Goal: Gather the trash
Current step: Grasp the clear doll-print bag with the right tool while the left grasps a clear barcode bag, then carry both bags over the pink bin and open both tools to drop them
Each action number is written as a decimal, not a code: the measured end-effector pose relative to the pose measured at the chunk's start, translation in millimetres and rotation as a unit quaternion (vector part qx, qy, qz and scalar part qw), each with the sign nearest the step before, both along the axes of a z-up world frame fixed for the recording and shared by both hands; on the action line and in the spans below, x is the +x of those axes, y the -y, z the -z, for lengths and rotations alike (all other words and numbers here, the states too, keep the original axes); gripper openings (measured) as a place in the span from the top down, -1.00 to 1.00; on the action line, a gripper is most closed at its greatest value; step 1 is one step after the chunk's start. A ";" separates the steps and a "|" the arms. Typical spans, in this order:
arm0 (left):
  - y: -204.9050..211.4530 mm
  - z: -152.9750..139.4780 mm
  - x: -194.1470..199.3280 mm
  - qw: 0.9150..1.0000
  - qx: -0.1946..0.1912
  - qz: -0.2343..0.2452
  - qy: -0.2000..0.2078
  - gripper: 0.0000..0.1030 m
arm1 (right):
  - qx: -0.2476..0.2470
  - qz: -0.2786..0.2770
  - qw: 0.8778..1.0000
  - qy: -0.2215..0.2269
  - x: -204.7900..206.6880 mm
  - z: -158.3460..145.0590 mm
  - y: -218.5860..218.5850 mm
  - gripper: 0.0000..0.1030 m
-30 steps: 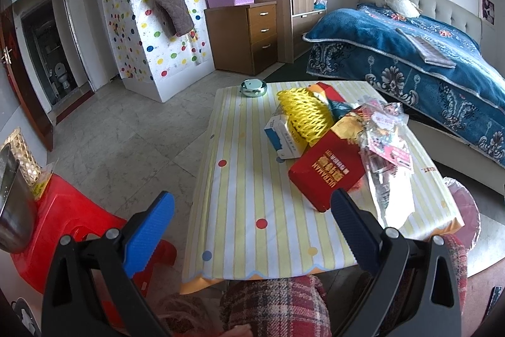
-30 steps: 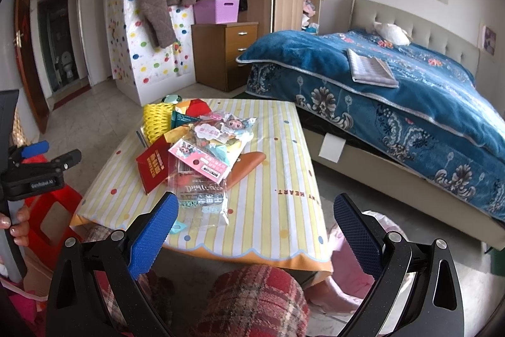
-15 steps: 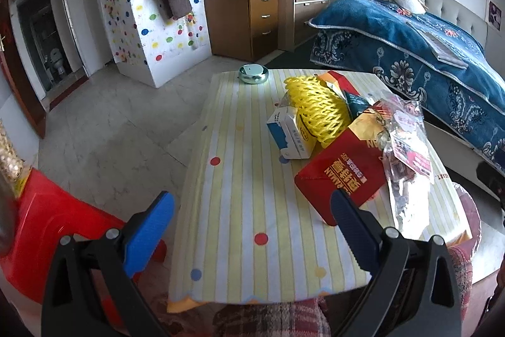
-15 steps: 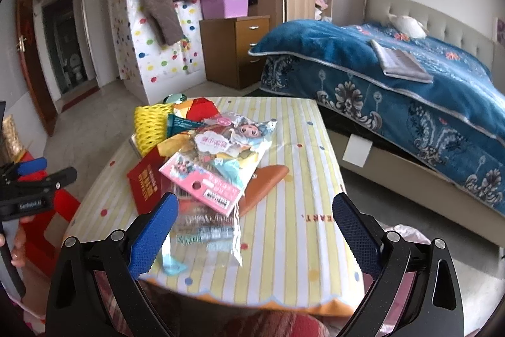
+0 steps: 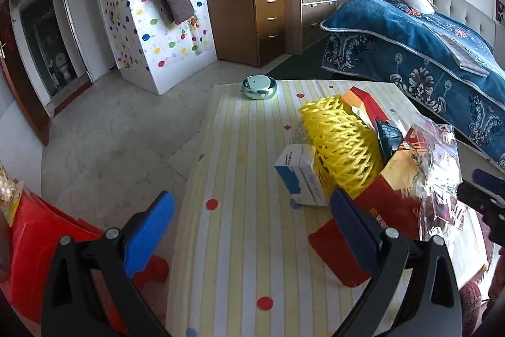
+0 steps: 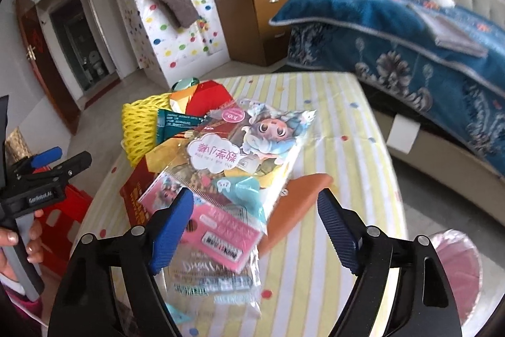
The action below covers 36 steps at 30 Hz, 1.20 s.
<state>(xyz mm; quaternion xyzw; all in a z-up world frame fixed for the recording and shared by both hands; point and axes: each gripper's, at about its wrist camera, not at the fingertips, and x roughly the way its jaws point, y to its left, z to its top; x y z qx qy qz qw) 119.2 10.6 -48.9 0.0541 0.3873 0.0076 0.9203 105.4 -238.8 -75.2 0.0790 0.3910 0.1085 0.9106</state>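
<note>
Trash was heaped on the far right part of a low table (image 5: pixel 240 242) covered with a yellow-striped, dotted cloth. In the left wrist view the heap was seen to hold a yellow foam net (image 5: pixel 341 144), a small blue-and-white box (image 5: pixel 303 176) leaning against the net's near left side, a red carton (image 5: pixel 388 210) beneath them, and a clear crinkled wrapper (image 5: pixel 438 176) on the right. A round green tin (image 5: pixel 258 87) stood apart at the far edge of the table. The left gripper (image 5: pixel 252 232) was held wide open above the bare near part of the cloth, with nothing between its blue pads. In the right wrist view a cartoon-printed plastic packet (image 6: pixel 240 153) lay on top of the heap, overlapping a pink packet (image 6: pixel 221 229) and a clear printed bag (image 6: pixel 214 283) nearer the camera, with an orange flat piece (image 6: pixel 300 201) under its right side. The right gripper (image 6: pixel 255 226) was poised over these packets, its jaws closing; the pink packet lay between the pads, which were not yet pressed on it. A red stool (image 5: pixel 38 239) stood on the floor left of the table.
</note>
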 end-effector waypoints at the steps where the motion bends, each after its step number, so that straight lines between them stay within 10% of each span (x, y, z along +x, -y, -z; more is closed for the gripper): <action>1: 0.9 1.6 2.1 1.000 0.002 0.001 -0.002 -0.87 | 0.004 0.000 1.000 -0.006 3.8 2.4 -0.3 -0.58; 13: -12.7 4.2 1.2 1.000 0.009 -0.017 -0.010 -0.87 | 0.012 0.004 0.999 0.029 12.4 -17.6 -6.5 0.21; 19: -11.8 -5.4 -16.4 1.000 0.007 -0.011 0.000 -0.87 | 0.000 0.022 0.996 0.083 -3.1 -52.0 -1.5 0.94; 36: 63.6 12.6 -71.7 0.992 -0.043 0.118 -0.024 -0.79 | -0.108 0.102 0.984 0.099 -156.3 -57.0 51.8 0.97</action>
